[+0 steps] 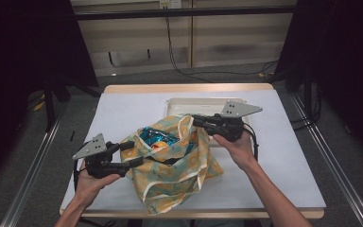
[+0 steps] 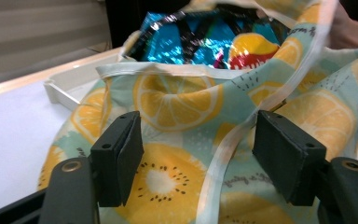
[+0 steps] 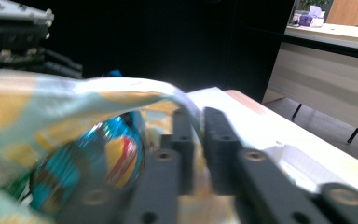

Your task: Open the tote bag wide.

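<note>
Bag: I see a fabric bag (image 1: 175, 168) printed with orange and lemon slices, lying at the near middle of the white table (image 1: 123, 113), its mouth open and facing away from me.
Contents: a shiny blue snack packet (image 1: 157, 138) sits inside the mouth; in the left gripper view it shows just behind the cream-trimmed rim.
Left gripper: my left gripper (image 1: 131, 153) is at the bag's left side. Its pads (image 2: 121, 156) stand apart, released, with the fruit-print cloth and a cream strap (image 2: 223, 154) in front of them; I see neither pad pressing on the fabric.
Right gripper: my right gripper (image 1: 194, 120) is at the far right edge of the bag. Its jaws are clenched on the bag's cream-edged rim (image 3: 186, 105), and the cloth drapes away from the pinch.
Tray: a white tray (image 1: 203, 105) lies just beyond the bag, partly covered by it.
</note>
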The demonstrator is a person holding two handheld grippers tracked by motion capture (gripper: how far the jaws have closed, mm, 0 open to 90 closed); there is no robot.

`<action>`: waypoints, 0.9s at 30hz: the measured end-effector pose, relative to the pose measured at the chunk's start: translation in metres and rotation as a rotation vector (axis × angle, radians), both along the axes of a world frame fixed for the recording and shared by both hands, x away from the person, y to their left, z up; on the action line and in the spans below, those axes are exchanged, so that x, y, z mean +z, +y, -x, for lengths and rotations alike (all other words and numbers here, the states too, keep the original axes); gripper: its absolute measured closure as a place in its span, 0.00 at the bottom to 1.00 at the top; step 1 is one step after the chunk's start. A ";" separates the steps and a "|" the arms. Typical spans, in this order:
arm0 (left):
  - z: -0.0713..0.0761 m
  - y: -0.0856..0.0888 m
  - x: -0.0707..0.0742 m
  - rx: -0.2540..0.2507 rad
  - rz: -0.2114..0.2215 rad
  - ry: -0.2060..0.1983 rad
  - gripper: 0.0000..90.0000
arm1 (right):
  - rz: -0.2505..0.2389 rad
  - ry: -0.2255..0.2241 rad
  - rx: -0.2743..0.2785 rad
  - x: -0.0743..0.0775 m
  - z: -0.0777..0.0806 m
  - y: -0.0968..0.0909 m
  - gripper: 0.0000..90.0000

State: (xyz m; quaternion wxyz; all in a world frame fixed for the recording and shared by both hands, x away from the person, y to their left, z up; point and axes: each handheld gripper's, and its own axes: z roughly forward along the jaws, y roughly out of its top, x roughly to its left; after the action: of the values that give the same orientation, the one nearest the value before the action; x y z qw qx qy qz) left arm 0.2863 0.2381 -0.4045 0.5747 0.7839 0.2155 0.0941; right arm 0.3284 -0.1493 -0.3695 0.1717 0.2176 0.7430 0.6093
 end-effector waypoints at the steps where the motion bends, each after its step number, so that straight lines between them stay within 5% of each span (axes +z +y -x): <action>1: 0.001 0.000 0.000 0.011 0.005 0.009 0.36 | -0.007 0.004 0.005 0.001 -0.004 0.002 1.00; 5: 0.001 0.003 -0.002 0.003 -0.004 0.013 0.36 | -0.009 0.010 -0.017 0.004 -0.016 0.009 1.00; 9: 0.001 0.004 -0.002 -0.031 0.001 0.013 0.47 | -0.012 0.019 -0.055 0.006 -0.028 0.014 1.00; 14: -0.001 0.002 -0.002 -0.038 -0.024 0.011 0.74 | -0.034 0.031 -0.096 0.004 -0.042 0.016 1.00; 16: -0.002 0.003 0.000 -0.051 -0.009 0.017 0.96 | -0.032 0.038 -0.092 0.002 -0.044 0.018 1.00; 25: -0.007 0.024 0.020 -0.004 0.078 -0.012 1.00 | -0.023 0.033 -0.075 0.003 -0.041 0.018 1.00; 27: -0.015 0.029 0.023 0.024 0.123 0.006 1.00 | -0.013 0.028 -0.078 0.003 -0.041 0.016 1.00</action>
State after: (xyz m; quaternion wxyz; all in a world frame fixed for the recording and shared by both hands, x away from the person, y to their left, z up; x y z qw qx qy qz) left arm 0.3011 0.2670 -0.3813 0.6200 0.7447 0.2321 0.0849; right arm 0.3695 -0.1337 -0.3664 0.1834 0.2561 0.7324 0.6036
